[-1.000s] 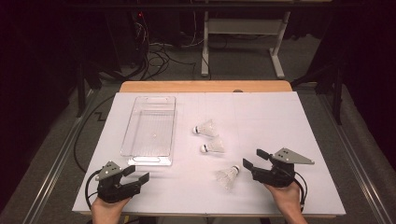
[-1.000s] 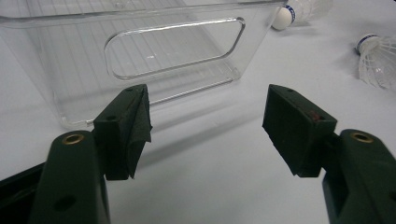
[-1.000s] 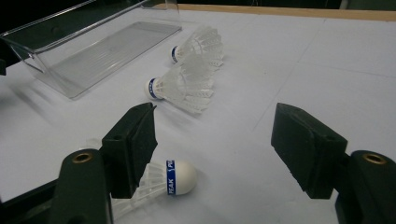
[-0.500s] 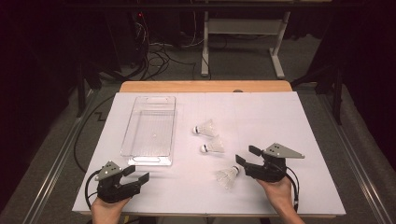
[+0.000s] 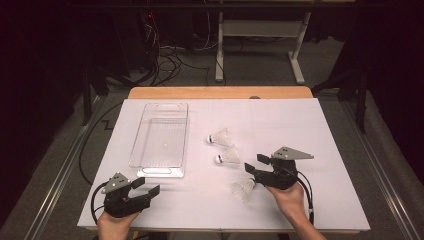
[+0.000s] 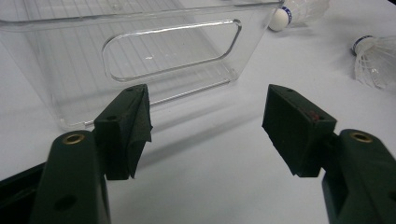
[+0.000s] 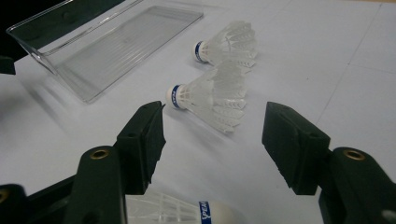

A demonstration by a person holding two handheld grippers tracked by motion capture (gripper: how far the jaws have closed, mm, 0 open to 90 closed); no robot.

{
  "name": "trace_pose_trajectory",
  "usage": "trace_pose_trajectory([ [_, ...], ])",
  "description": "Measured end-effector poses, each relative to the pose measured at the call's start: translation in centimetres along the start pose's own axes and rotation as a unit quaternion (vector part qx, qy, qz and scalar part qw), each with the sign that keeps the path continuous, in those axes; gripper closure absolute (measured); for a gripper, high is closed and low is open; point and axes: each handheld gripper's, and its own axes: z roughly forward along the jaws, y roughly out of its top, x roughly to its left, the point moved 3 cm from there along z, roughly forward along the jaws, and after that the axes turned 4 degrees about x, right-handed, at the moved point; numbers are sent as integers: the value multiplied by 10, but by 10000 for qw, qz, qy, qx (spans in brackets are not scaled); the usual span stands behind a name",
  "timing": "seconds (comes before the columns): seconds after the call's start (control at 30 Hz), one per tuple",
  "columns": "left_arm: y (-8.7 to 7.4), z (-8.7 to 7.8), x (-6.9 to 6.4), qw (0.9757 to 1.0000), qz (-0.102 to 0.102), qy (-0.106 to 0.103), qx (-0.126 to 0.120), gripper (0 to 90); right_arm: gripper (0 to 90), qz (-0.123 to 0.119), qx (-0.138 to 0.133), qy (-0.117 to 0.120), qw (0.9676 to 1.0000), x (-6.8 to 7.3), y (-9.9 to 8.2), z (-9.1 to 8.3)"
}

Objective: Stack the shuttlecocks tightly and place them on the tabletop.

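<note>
Three white shuttlecocks lie on the white table right of a clear plastic bin [image 5: 159, 141]: a far one [image 5: 220, 137], a middle one [image 5: 227, 157] and a near one [image 5: 244, 189]. My right gripper [image 5: 255, 163] hovers just right of them, open. Its jaws have just been closing, and the pads press on nothing. In the right gripper view the middle shuttlecock [image 7: 210, 93] lies just ahead of the right gripper [image 7: 212, 135], and the near shuttlecock [image 7: 187, 212] lies low under the jaws. My left gripper [image 5: 146, 186] rests open near the bin's front end. The left gripper [image 6: 208, 126] faces the bin [image 6: 140, 51].
The bin [image 7: 107, 46] is empty and has a handle slot in its near wall. The white sheet [image 5: 310, 130] covers a wooden table. Cables and a desk frame [image 5: 260, 45] lie on the floor beyond the far edge.
My right gripper has moved left toward the shuttlecocks and now stands over the near one, with its jaws a little narrower. The left gripper has stayed in place.
</note>
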Motion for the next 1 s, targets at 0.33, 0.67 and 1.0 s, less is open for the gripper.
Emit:
trace_pose_trajectory([
  [0.33, 0, 0, 0, 10000, 11, -4, 5, 331, 471, 182, 489, 185, 9985, 1, 14, 10],
  [0.67, 0, 0, 0, 10000, 25, -5, 20, 331, 520, 292, 869, 208, 9956, -1, 24, 23],
  [1.0, 0, 0, 0, 10000, 38, -9, 22, 331, 555, 301, 1152, 198, 9927, -1, 35, 38],
])
